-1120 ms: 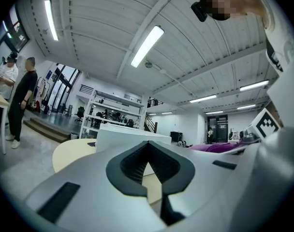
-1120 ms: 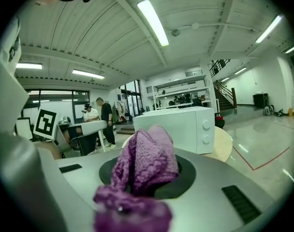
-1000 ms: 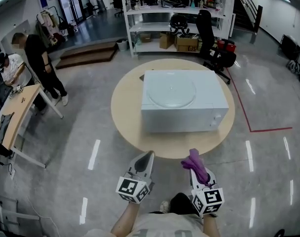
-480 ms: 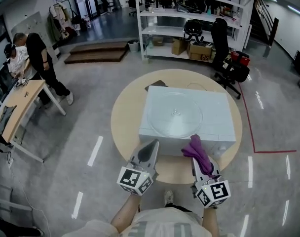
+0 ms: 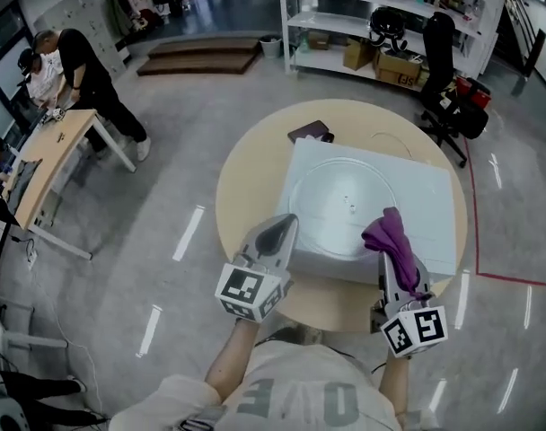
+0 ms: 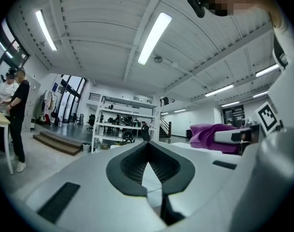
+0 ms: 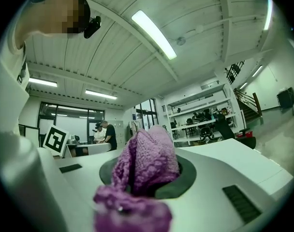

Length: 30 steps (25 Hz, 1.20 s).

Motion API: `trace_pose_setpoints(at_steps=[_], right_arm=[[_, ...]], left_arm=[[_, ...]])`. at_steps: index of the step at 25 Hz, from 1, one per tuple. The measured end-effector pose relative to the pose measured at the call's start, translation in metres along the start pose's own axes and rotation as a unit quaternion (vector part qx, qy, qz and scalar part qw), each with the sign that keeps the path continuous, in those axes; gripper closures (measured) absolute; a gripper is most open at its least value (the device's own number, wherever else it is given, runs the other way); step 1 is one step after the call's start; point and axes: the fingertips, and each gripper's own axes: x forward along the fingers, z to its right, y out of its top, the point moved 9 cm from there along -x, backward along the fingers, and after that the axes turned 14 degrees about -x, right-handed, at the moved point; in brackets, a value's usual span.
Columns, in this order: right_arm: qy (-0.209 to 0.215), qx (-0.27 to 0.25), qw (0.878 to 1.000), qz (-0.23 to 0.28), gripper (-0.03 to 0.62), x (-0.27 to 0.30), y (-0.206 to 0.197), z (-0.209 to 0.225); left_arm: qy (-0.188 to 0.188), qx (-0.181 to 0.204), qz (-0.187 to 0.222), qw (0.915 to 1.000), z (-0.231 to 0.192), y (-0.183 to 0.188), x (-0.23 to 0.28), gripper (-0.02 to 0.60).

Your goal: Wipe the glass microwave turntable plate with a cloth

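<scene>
The clear glass turntable plate (image 5: pixel 343 206) lies flat on top of a white microwave (image 5: pixel 435 232), which stands on a round wooden table (image 5: pixel 246 187). My left gripper (image 5: pixel 280 229) is shut and empty, its tip over the microwave's front left edge beside the plate; in the left gripper view its jaws (image 6: pixel 148 146) meet at a point. My right gripper (image 5: pixel 391 251) is shut on a purple cloth (image 5: pixel 387 232), held above the plate's front right rim. In the right gripper view the cloth (image 7: pixel 148 159) bunches out of the jaws and hides the fingertips.
A dark flat object (image 5: pixel 310 132) and a thin ring (image 5: pixel 391 142) lie on the table behind the microwave. Two people stand at a wooden desk (image 5: pixel 45 176) far left. Shelving (image 5: pixel 381 7) and an office chair (image 5: pixel 445 79) stand beyond; red floor tape (image 5: pixel 493 277) runs at the right.
I have come up to the table. Both grippers have moved forward from short of the table edge to over the microwave's front, the right one still holding the cloth.
</scene>
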Motion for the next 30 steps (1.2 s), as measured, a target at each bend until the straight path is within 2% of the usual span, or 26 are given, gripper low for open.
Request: trace_pose_setpoints(at_steps=[4,10,15,21,23,30], right_arm=[[-0.010,-0.015,1.000,-0.020,0.546,0.017,0.003,-0.004],[-0.010,-0.039,0.998,-0.040,0.546,0.026,0.003,-0.025],[-0.016,-0.026,0.998,-0.053,0.546,0.023,0.002,-0.028],[-0.017,-0.021,0.997,-0.077,0.546,0.017,-0.008,-0.032],[-0.014,-0.022,0.996,-0.082,0.546,0.017,-0.011,-0.031],[0.004,-0.046,0.996,-0.082,0.546,0.018,-0.005,-0.032]], left_arm=[[-0.012,0.006,-0.057,0.9983,-0.012,0.013,0.021,0.578],[-0.003,0.050,-0.123,0.9912,-0.022,0.008,0.023,0.578],[-0.013,0.041,-0.184,0.9820,-0.027,0.000,0.030,0.578],[-0.014,0.056,-0.247,0.9672,-0.027,-0.005,0.033,0.578],[-0.013,0.059,-0.256,0.9647,-0.027,-0.007,0.036,0.578],[-0.021,0.061,-0.253,0.9654,-0.026,-0.009,0.032,0.578]])
